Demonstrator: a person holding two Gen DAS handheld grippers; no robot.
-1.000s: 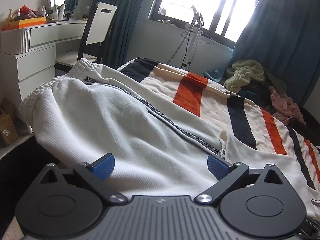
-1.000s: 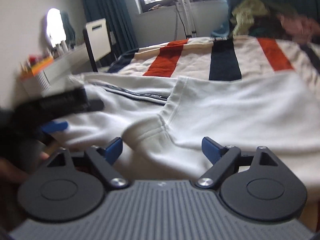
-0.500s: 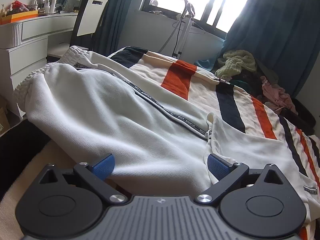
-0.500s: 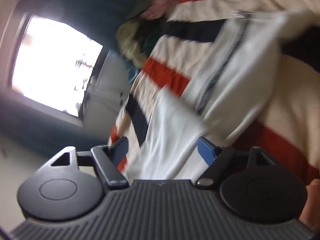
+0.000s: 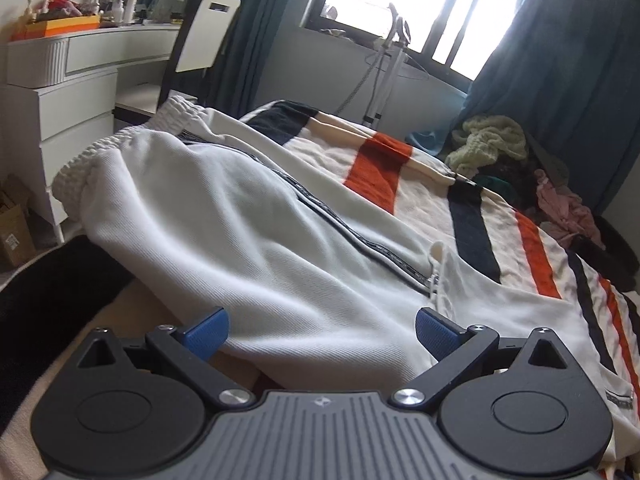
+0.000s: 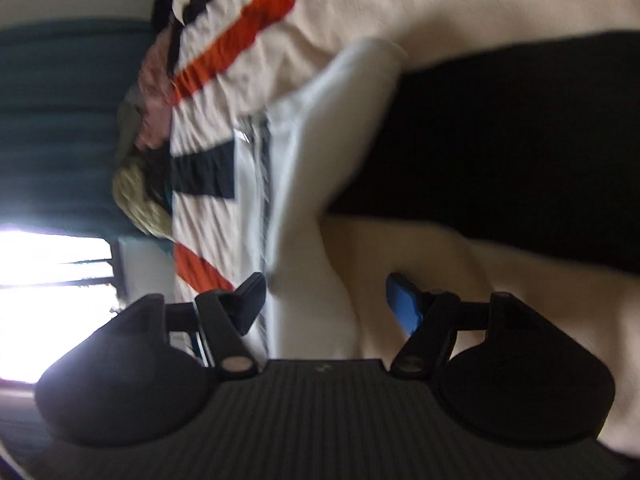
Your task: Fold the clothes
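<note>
— Looking along our left gripper [image 5: 322, 332], we see the white trousers [image 5: 256, 236] spread over the striped blanket [image 5: 376, 168] on the bed, filling the middle of the frame, elastic waistband toward the upper left. Why are the fingers [image 5: 206, 330] spread?

— We judge it's so the cloth's near edge can pass between them; that edge sits just ahead, at the lower centre, and nothing is pinched yet.

— And our right gripper [image 6: 326, 304]?

— That view is rolled sideways and blurred. Its fingers [image 6: 402, 306] stand apart too, with a white trouser leg [image 6: 312, 184] running up the centre of the frame between them. Whether they touch it, we cannot tell.

— Why rolled over?

— Probably to come at the leg's edge from the side, where it lies along the blanket.

— So each gripper faces one end?

— We think so, ready to lift and fold.
</note>
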